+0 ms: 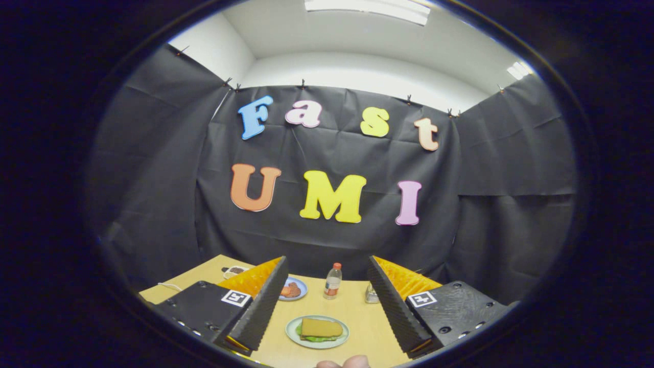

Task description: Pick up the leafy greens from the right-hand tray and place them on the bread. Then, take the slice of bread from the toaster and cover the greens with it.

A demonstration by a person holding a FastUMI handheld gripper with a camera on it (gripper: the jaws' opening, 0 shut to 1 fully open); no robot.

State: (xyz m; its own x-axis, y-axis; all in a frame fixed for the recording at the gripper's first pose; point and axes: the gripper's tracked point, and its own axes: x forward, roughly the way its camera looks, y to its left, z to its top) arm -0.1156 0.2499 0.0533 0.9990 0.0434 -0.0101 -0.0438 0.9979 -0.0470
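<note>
So the tool (327, 301) is spread wide apart with nothing in its grip, hovering above the wooden worktop (357, 306). Down between its fingers sits a pale green plate (292, 331), and on it the slice of bread (321, 327) lies on top of the leafy greens (314, 338), which peek out along the near edge. Further back there's a small blue plate (301, 292) with something reddish on it, and a little bottle (332, 280) with a red cap standing upright beside it
</note>
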